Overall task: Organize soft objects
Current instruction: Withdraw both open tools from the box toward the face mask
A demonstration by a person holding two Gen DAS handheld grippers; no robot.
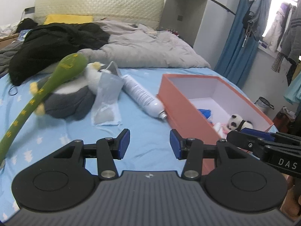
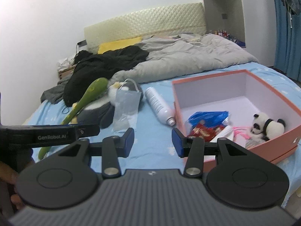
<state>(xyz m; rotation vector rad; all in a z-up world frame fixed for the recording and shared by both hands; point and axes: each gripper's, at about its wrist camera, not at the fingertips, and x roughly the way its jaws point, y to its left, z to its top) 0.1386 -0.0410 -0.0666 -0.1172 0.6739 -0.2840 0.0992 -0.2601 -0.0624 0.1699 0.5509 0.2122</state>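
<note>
An open pink box (image 1: 180, 101) (image 2: 278, 141) lies on the blue bed sheet, holding a panda plush (image 1: 238, 123) (image 2: 267, 125), a blue bag (image 2: 208, 115) and a red packet (image 2: 204, 130). Left of it lie a white spray can (image 1: 141, 94) (image 2: 160, 103), a clear plastic pouch (image 1: 108, 98) (image 2: 126, 103), a grey-and-white plush (image 1: 73, 98) (image 2: 99, 113) and a long green plush (image 1: 47, 86) (image 2: 84, 98). My left gripper (image 1: 149, 144) hovers open over bare sheet. My right gripper (image 2: 152, 142) is open too, near the box's front left corner, holding nothing.
A rumpled grey duvet (image 1: 146, 47) (image 2: 188, 56) and black clothing (image 1: 56, 39) (image 2: 105, 62) cover the far half of the bed. Blue curtains (image 1: 239, 37) and hanging clothes are at the right. A person's hand (image 2: 11, 177) holds the left gripper's body.
</note>
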